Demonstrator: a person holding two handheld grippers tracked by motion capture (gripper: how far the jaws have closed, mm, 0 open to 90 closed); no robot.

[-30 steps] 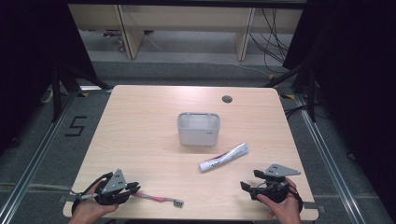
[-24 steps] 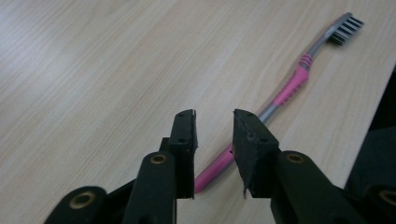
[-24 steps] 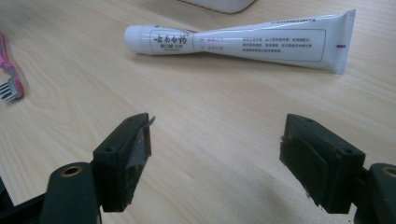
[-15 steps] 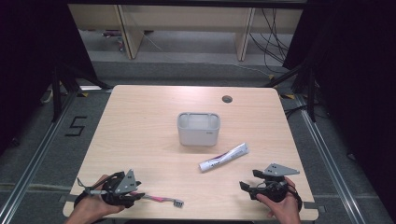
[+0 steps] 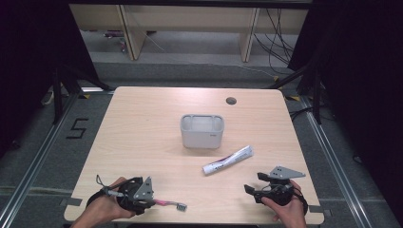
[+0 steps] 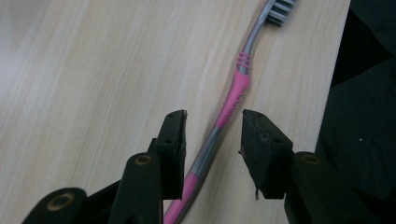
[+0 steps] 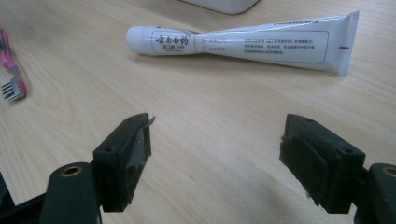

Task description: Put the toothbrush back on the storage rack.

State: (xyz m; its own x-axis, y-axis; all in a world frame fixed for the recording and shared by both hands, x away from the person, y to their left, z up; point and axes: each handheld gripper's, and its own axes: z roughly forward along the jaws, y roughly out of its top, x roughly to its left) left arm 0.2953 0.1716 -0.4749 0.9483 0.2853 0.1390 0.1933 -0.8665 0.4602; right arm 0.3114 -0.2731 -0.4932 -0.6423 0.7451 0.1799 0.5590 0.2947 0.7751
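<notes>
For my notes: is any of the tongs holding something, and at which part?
Nothing is held. The left tongs, jaws just opened, straddle the toothbrush handle without pressing; the right tongs are open.

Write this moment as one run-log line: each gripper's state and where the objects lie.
left gripper: jaws just opened, astride toothbrush, not gripping | right gripper: open, empty | toothpaste tube: flat beside container

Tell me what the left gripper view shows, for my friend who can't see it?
A pink and grey toothbrush lies flat on a pale wooden table, its handle running between the two black jaws of the left claw. The jaws have just been opening and do not press on it.
</notes>
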